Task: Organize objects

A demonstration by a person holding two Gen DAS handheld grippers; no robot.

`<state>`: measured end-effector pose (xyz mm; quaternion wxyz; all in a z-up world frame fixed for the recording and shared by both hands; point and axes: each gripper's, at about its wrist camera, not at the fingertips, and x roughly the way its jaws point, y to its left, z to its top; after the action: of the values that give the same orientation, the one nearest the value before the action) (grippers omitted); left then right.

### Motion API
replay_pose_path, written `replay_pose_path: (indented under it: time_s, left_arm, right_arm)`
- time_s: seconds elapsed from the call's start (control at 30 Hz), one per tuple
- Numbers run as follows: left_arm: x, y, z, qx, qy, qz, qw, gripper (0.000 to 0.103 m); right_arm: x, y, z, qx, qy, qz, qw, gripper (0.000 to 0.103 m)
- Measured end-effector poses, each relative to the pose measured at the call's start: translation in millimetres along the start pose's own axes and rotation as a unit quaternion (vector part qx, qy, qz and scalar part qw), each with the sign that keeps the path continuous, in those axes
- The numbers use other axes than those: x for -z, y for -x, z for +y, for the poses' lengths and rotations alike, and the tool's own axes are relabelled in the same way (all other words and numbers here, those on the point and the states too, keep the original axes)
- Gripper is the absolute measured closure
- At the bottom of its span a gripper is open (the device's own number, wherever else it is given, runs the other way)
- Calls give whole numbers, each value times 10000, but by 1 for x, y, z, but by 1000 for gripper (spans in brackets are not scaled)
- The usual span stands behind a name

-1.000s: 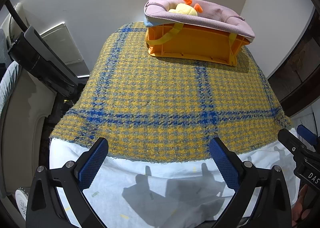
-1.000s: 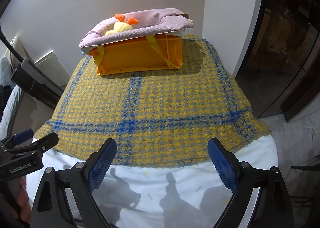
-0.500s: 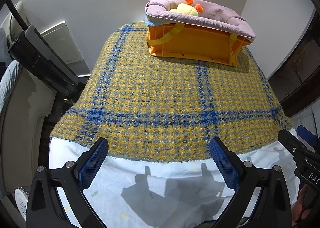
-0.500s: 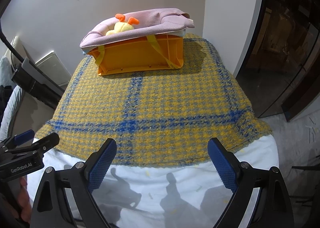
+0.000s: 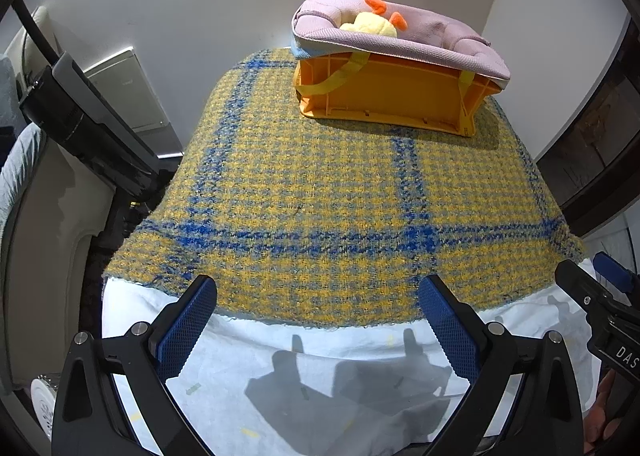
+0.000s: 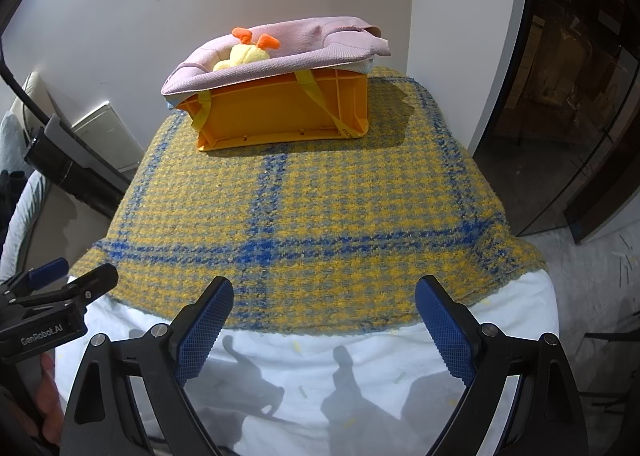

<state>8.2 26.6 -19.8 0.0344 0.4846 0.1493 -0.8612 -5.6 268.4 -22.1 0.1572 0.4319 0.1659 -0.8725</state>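
Observation:
An orange plastic crate (image 5: 392, 96) (image 6: 284, 112) stands at the far end of the table on a yellow and blue plaid cloth (image 5: 320, 196) (image 6: 304, 208). A pink padded cushion (image 5: 400, 40) (image 6: 280, 56) lies over its top, and a yellow plush toy with orange parts (image 5: 370, 22) (image 6: 246, 52) sits in it. My left gripper (image 5: 318, 320) is open over the near white cover, nothing between its fingers. My right gripper (image 6: 324, 320) is open too, beside it, also empty.
A white sheet (image 5: 320, 376) (image 6: 320, 376) covers the table's near edge under the plaid cloth. A dark bar-shaped device (image 5: 80, 136) and a white wall panel (image 5: 128, 92) stand to the left. A dark glass door (image 6: 568, 96) is on the right, with floor (image 6: 592, 288) below it.

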Motion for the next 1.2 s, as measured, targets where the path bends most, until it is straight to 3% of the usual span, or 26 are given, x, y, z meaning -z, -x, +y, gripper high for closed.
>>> replay_pose_path:
  time_s: [0.37, 1.2]
  left_arm:
    - [1, -4, 0, 9, 31, 128, 9999, 0]
    - [0, 0, -3, -34, -49, 16, 10000, 0]
  right_arm:
    - [-1, 0, 0, -4, -2, -3, 10000, 11]
    - [-1, 1, -2, -20, 10, -48, 10000, 11]
